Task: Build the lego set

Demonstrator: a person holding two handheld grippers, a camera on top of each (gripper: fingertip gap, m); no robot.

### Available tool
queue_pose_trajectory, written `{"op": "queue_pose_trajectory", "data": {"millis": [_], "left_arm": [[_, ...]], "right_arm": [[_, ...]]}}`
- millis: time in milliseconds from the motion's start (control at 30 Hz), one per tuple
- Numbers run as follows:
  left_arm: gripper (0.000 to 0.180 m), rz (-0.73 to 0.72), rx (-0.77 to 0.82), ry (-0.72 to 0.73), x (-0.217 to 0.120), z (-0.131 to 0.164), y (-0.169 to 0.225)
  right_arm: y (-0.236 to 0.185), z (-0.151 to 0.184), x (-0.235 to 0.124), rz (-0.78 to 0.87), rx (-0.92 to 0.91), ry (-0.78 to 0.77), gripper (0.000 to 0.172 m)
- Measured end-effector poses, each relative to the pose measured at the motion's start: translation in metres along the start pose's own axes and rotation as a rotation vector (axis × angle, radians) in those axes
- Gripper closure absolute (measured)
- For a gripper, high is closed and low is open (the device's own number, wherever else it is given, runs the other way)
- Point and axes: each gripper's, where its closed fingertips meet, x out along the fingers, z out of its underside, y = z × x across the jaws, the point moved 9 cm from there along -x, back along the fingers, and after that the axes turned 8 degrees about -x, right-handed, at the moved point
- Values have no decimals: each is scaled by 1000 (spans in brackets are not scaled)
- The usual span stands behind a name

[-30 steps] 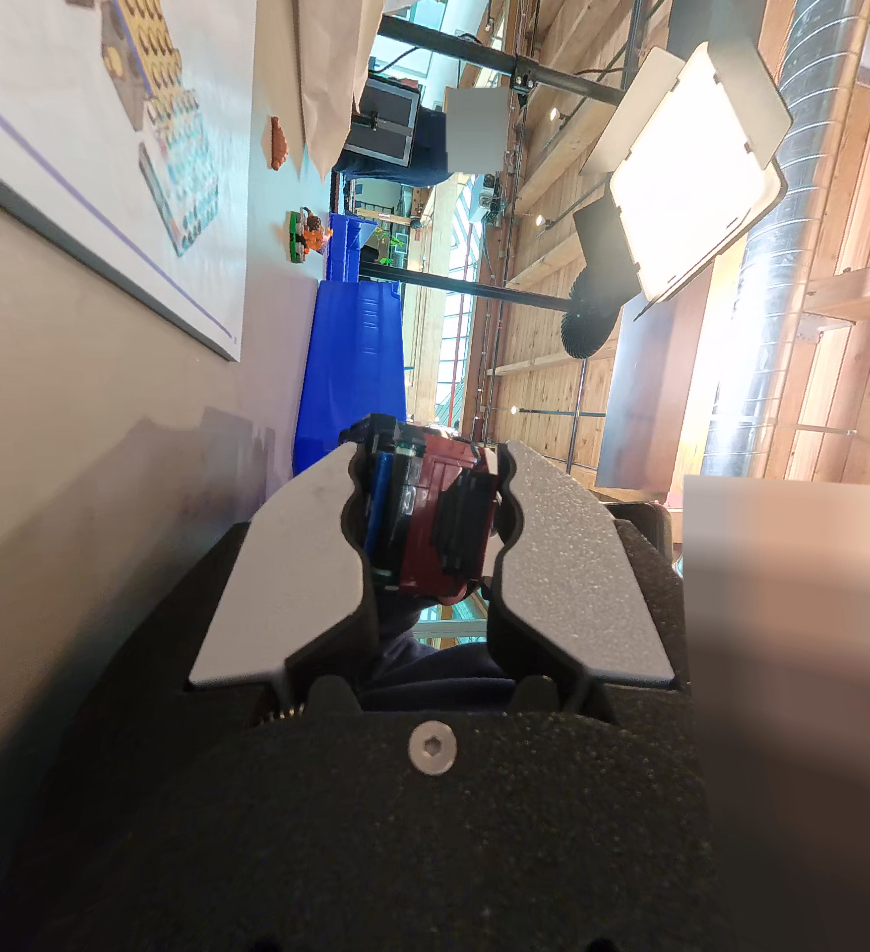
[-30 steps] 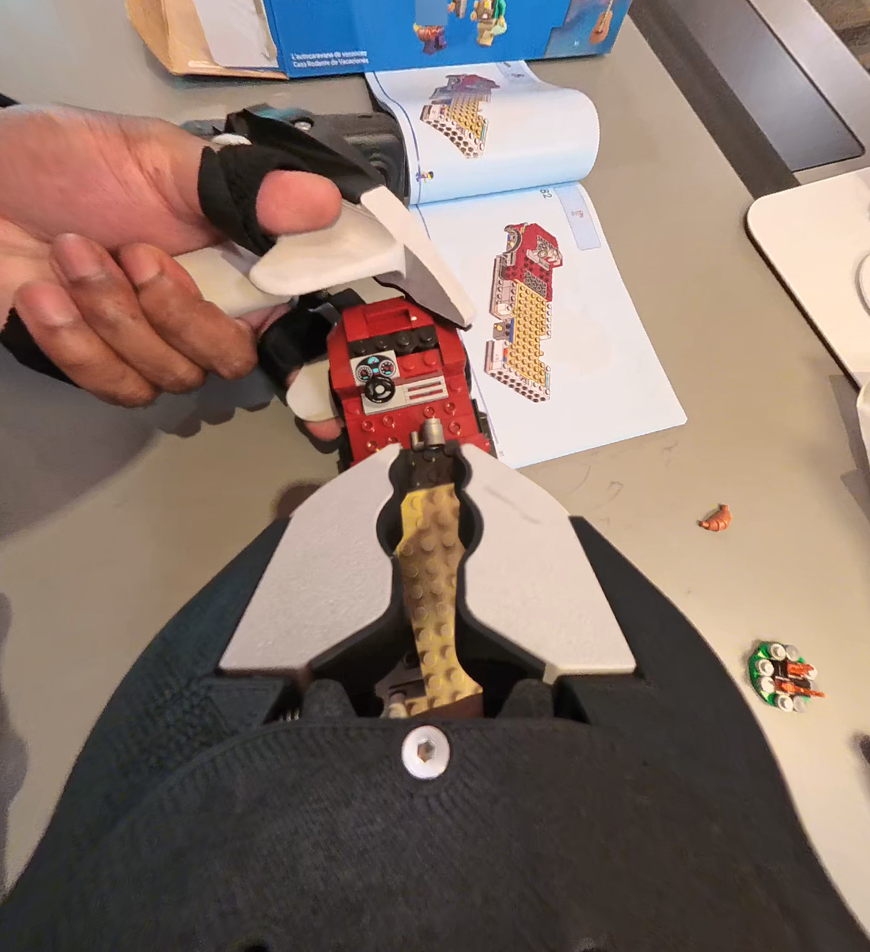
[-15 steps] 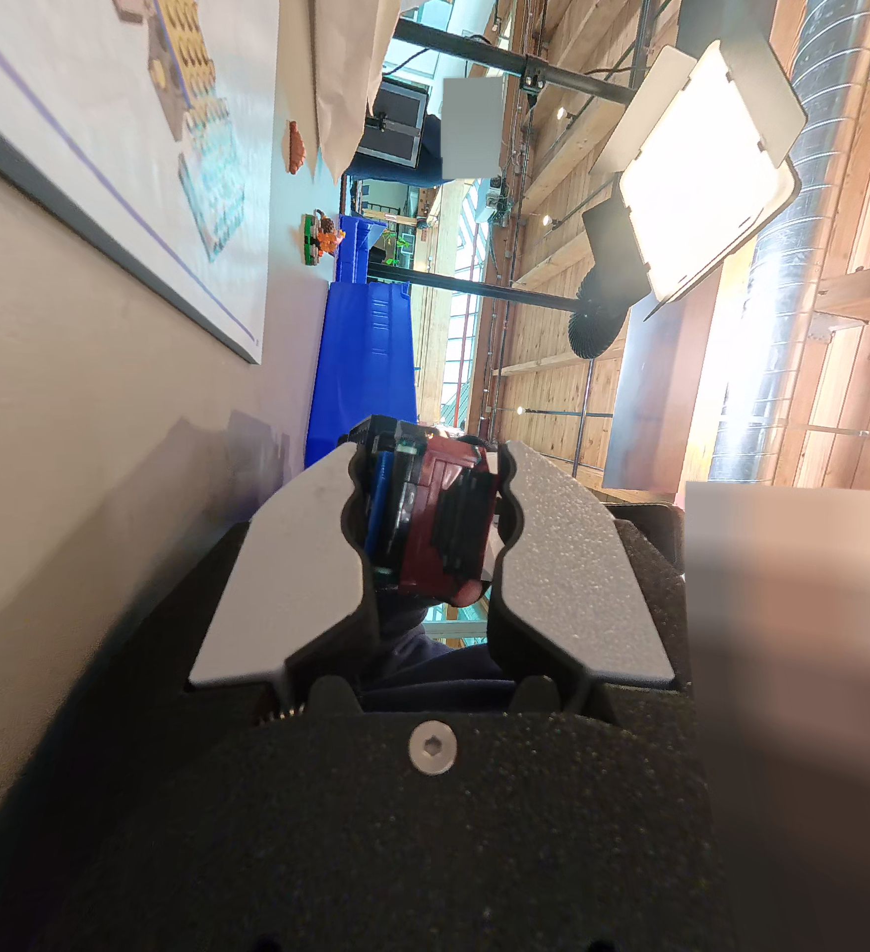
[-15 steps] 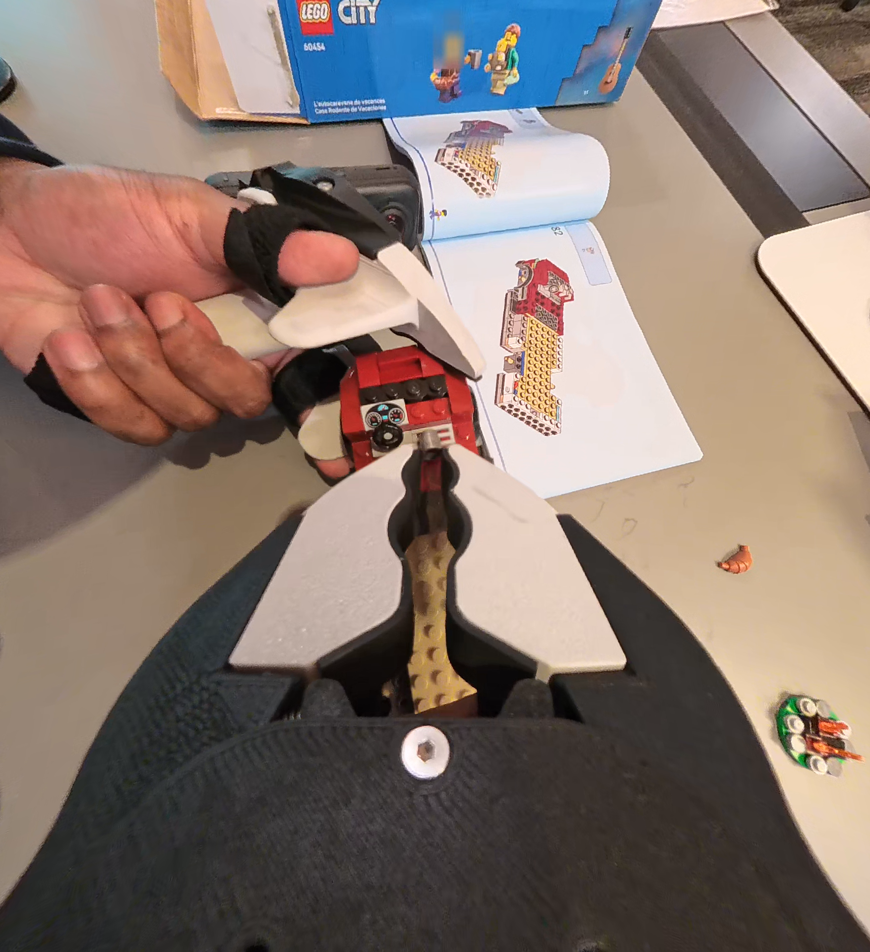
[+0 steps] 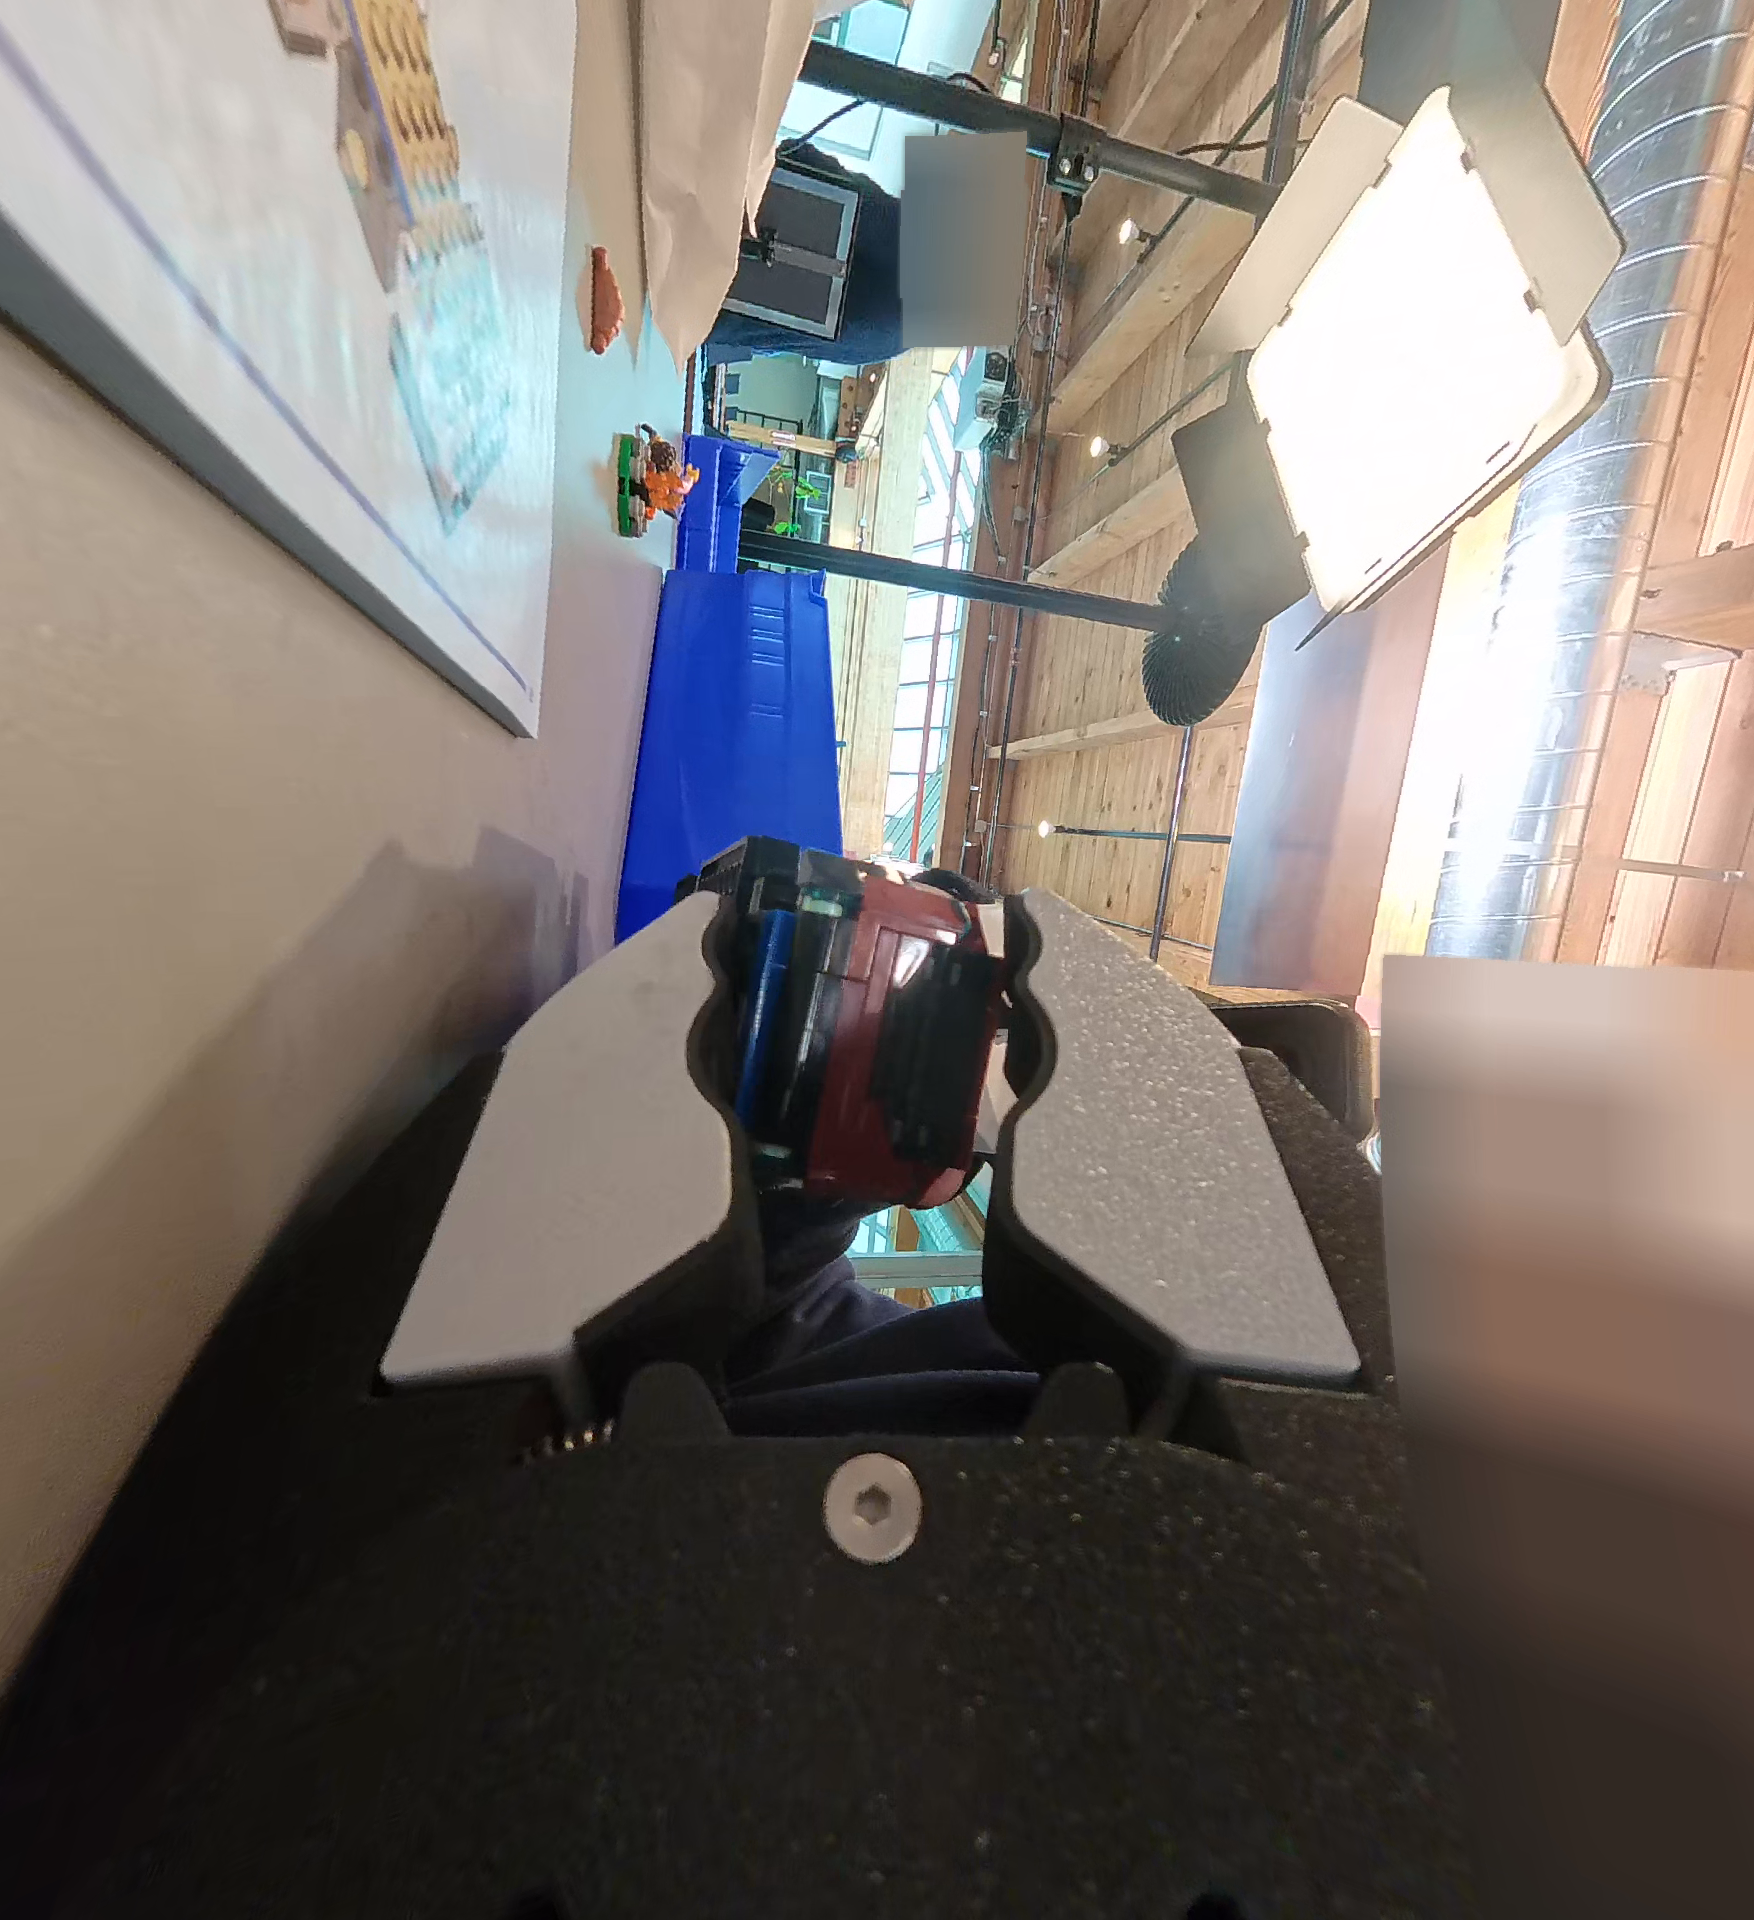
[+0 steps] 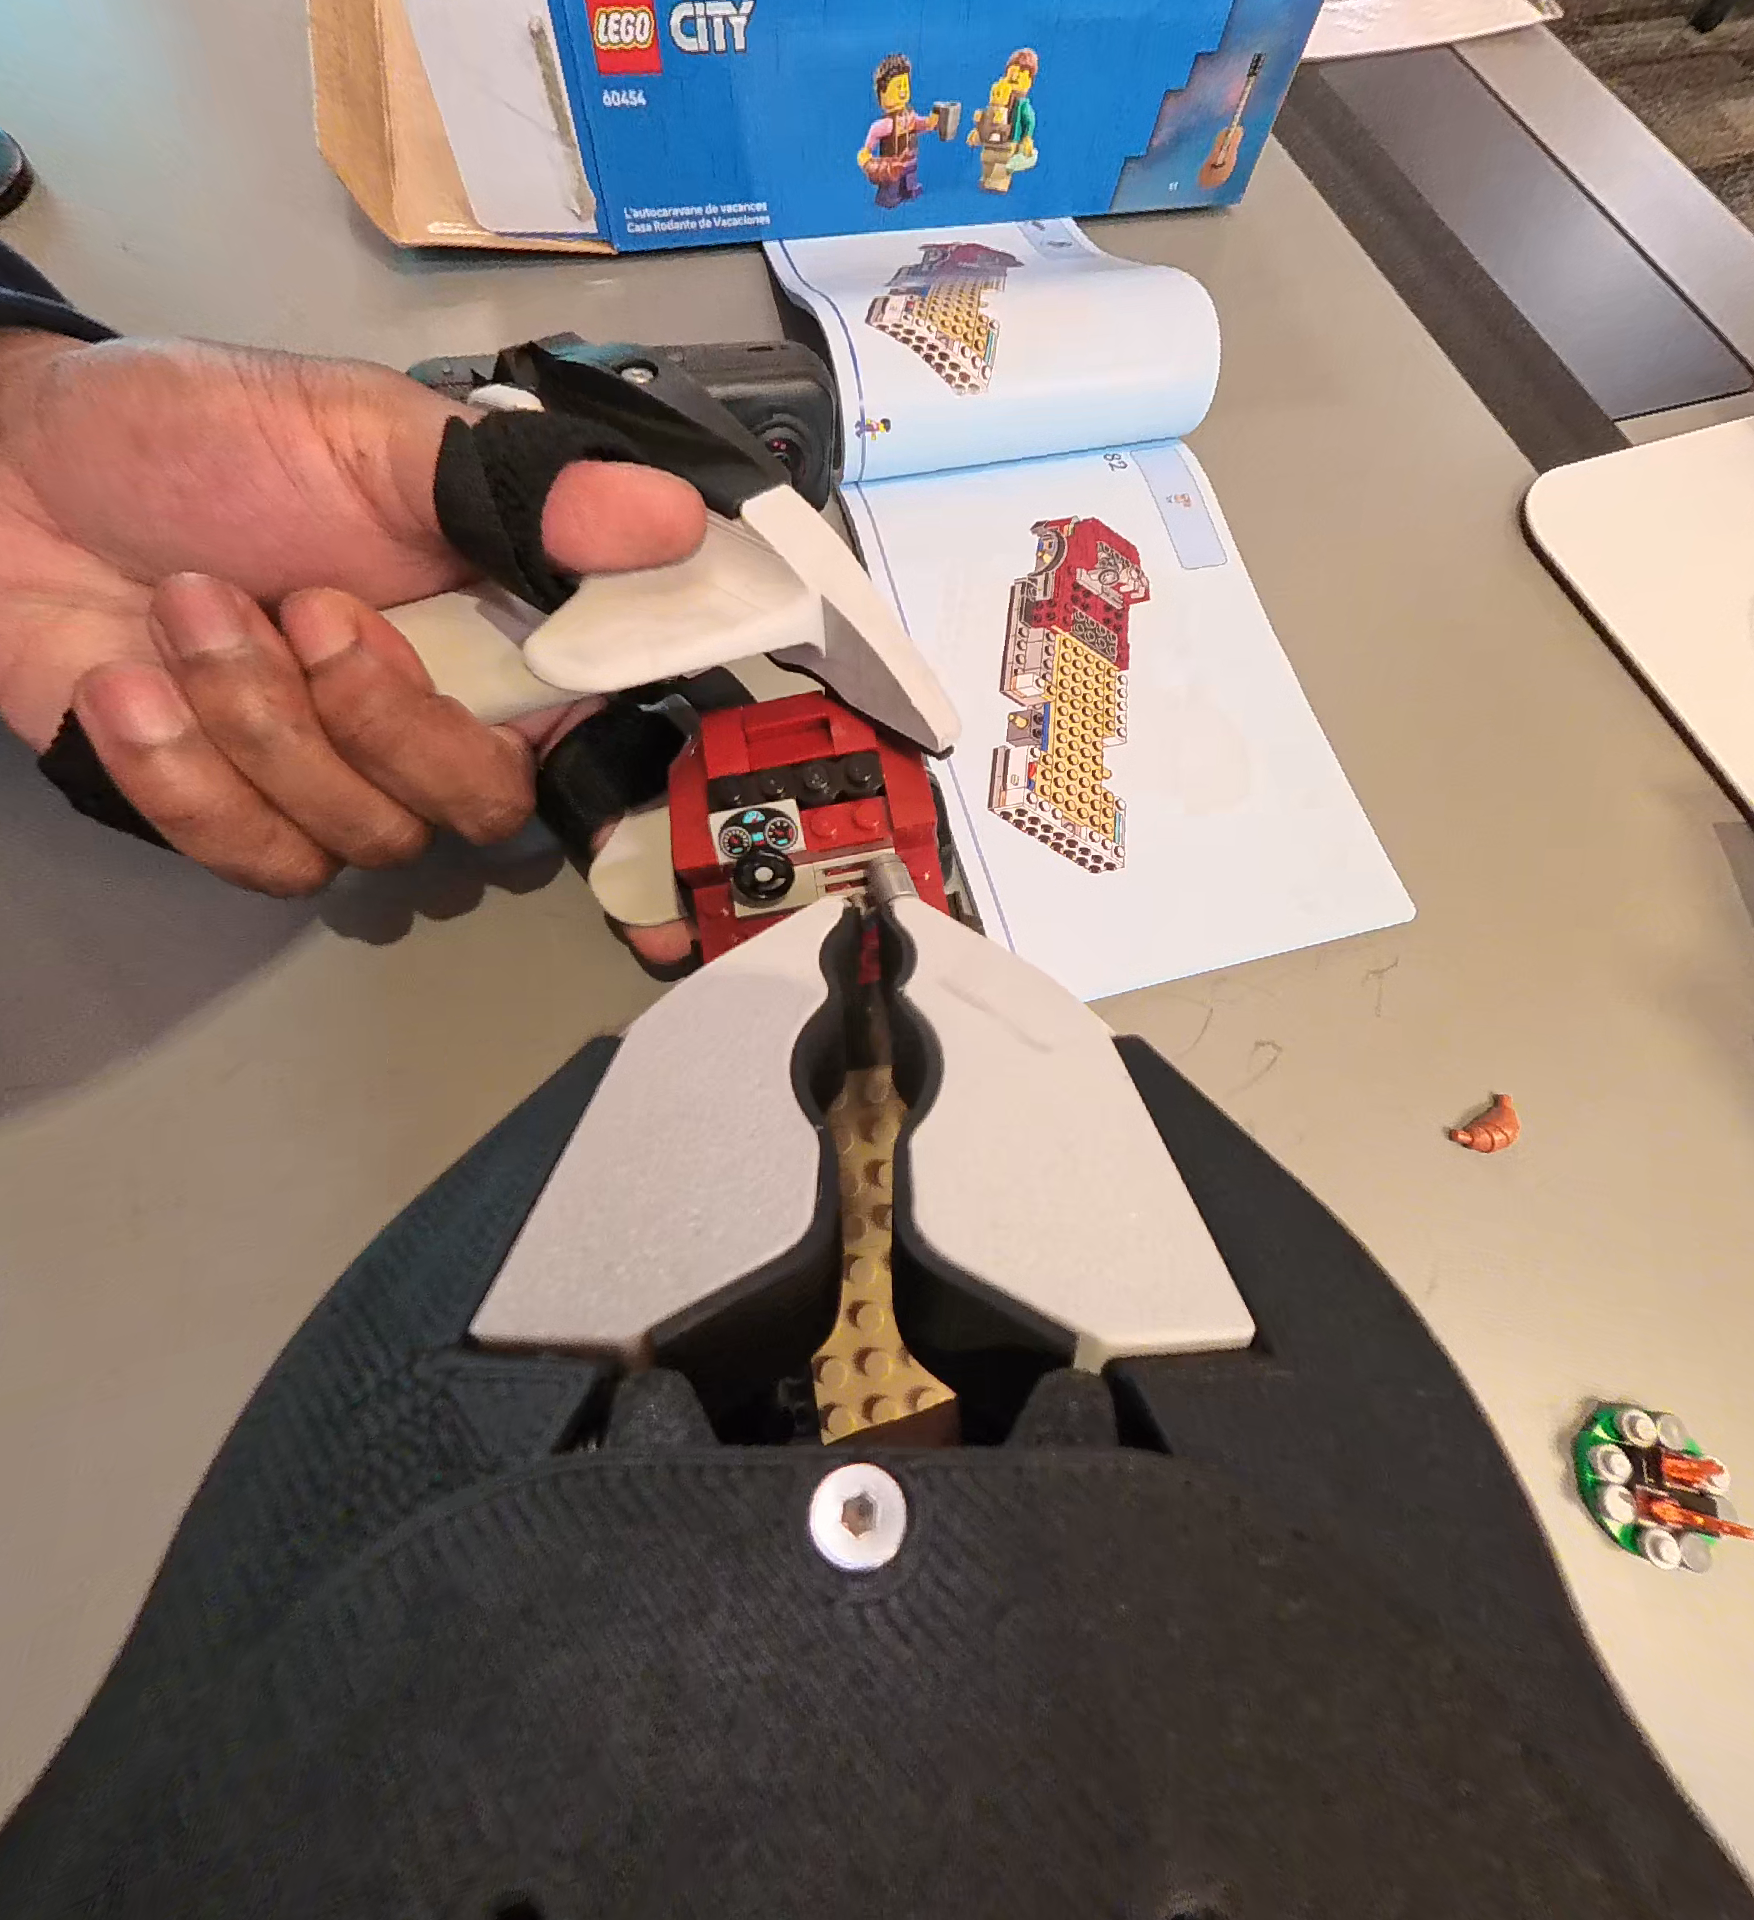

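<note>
The right claw point(image 6: 868, 909) is pinched together, its tips at a small grey peg point(image 6: 892, 883) on the red brick model point(image 6: 800, 821); whether the tips grip the peg cannot be told. The model's tan studded plate point(image 6: 868, 1278) runs back under the claw's fingers. The left claw point(image 5: 862, 997) is clamped on the model's red cab end point(image 5: 894, 1049), a pad pressed to either side, held just above the grey worktop point(image 6: 229, 1091). A hand point(image 6: 177, 582) works that claw. Just beyond lies an open booklet point(image 6: 1216, 748), then a blue box point(image 6: 904, 104). To the right lie a small orange piece point(image 6: 1488, 1124) and a green round piece point(image 6: 1647, 1491).
</note>
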Motion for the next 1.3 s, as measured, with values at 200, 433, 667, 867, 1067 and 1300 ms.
{"op": "queue_pose_trajectory", "data": {"millis": [200,433,667,867,1067,1300], "left_arm": [[132,-9,13,0,0,0,0],[132,-11,23,-1,0,0,-1],[131,-17,39,3,0,-1,0],[132,-11,39,6,-1,-2,0],[131,-11,43,6,-1,-2,0],[131,-9,44,7,-1,-2,0]], "right_arm": [[0,-1,2,21,14,16,169],[-1,0,4,70,-29,-13,167],[-5,3,4,73,-87,-25,169],[-5,3,2,56,-93,-14,169],[-7,3,2,51,-133,-5,169],[-9,4,1,45,-161,-5,168]]}}
